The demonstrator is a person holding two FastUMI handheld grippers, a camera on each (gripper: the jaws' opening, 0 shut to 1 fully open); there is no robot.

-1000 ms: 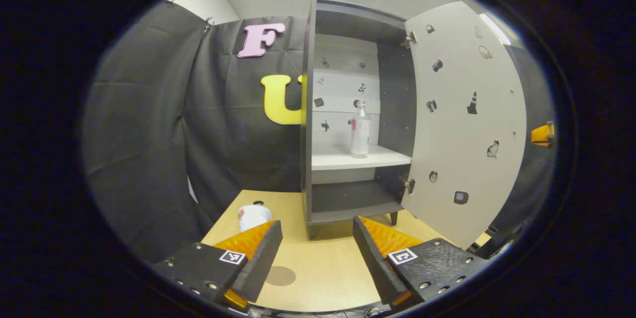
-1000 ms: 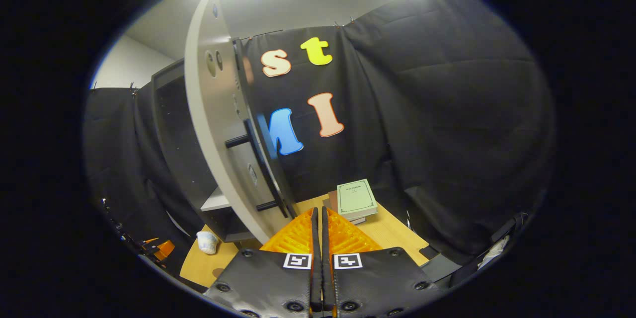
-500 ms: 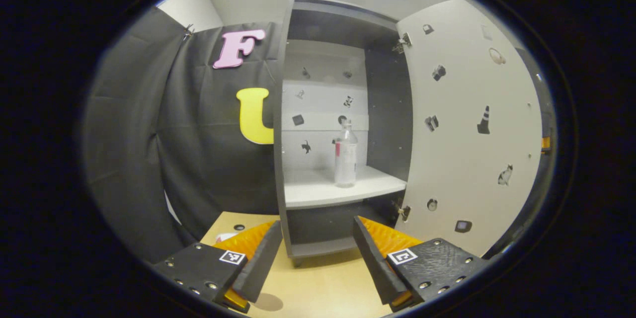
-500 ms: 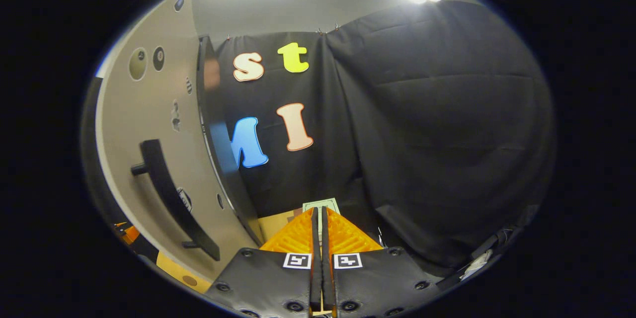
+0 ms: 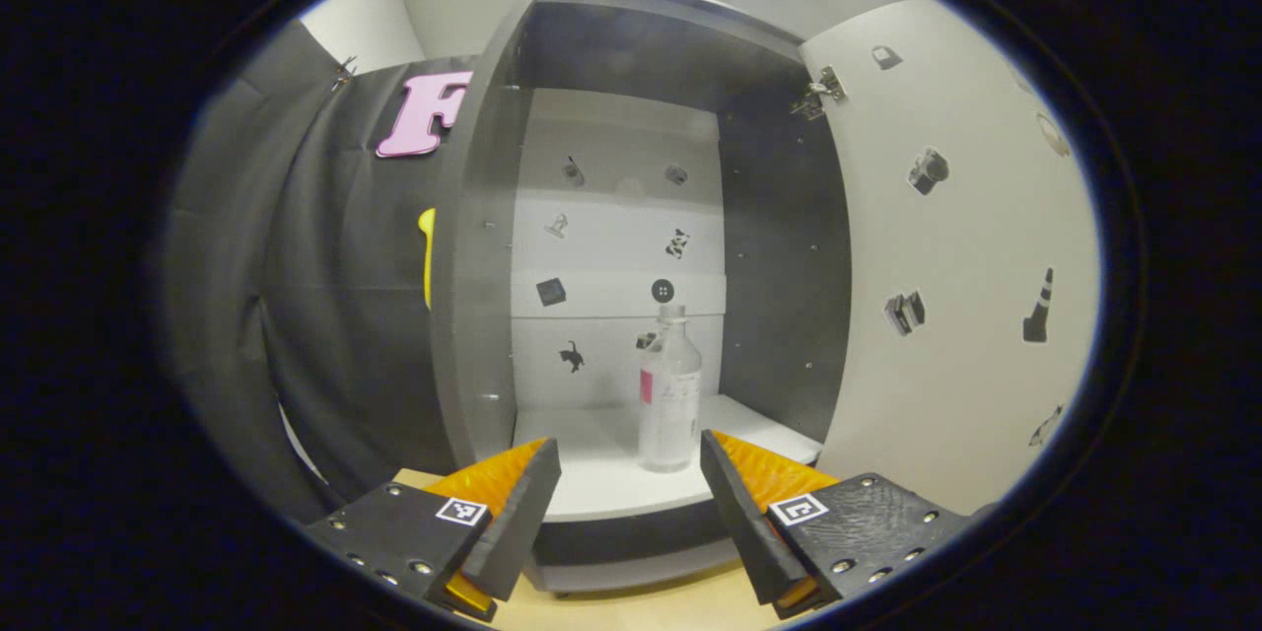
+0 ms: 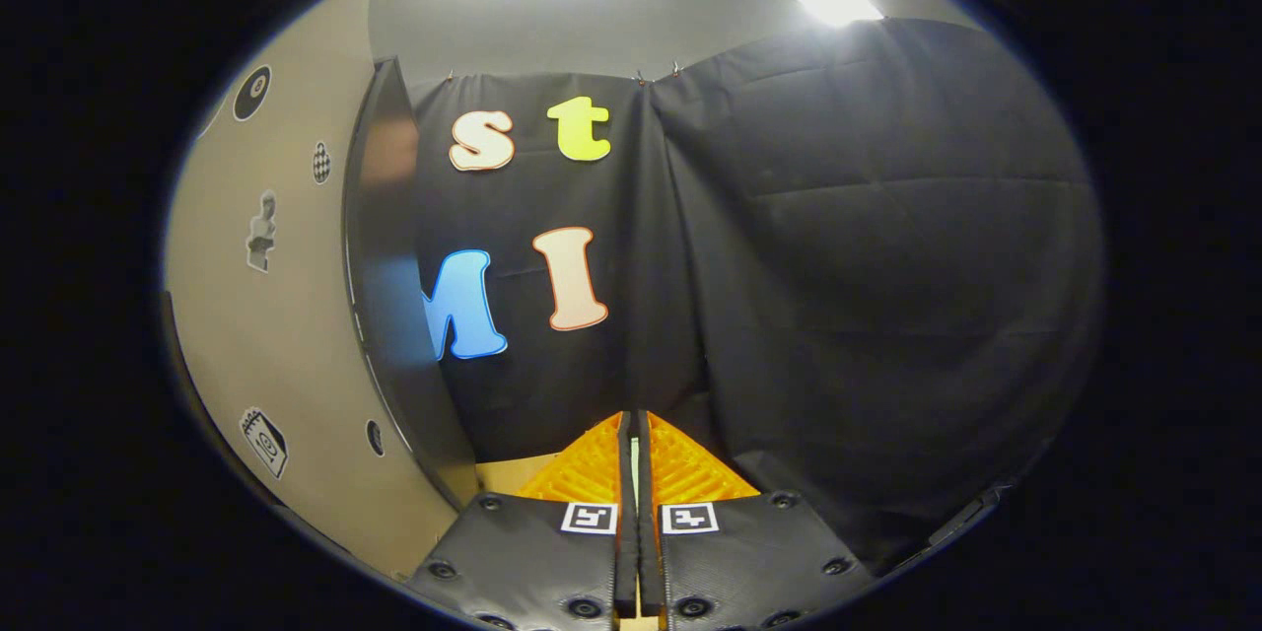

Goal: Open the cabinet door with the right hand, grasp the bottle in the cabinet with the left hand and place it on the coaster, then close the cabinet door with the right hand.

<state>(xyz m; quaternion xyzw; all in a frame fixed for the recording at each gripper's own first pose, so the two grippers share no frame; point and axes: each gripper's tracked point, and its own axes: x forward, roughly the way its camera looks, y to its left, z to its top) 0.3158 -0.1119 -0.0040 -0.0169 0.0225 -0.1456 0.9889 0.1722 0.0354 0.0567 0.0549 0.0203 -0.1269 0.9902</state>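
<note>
Jaws on the left gripper (image 5: 629, 473) stand wide apart with nothing between them, pointed at the open cabinet (image 5: 473, 246). Those on the right gripper (image 6: 632, 444) are pressed together on nothing, a thin slit left between them.

Upright on the cabinet's white shelf (image 5: 592, 483) stands the bottle (image 5: 669, 392), clear with a pale cap and a pink strip of label. It sits toward the shelf's right half, near the front edge, just above the gap between the left fingers and closer to the right-hand one. Small stickers (a cat, a button, a few dark squares) dot the pale back panel behind it.

Swung fully open to the right, the door (image 5: 966, 246) shows its pale inner face, also stickered, with a metal hinge (image 5: 816, 94) at the top corner. In the right gripper view the door (image 6: 276, 315) fills the left side, its dark edge turned to the camera.

Only a sliver of the light wooden surface (image 5: 631, 606) shows below the cabinet, and another just left of the right gripper's fingers (image 6: 508, 473). Black cloth (image 6: 838, 266) walls the booth, under a pale ceiling with bright strip lights (image 6: 836, 2)
</note>
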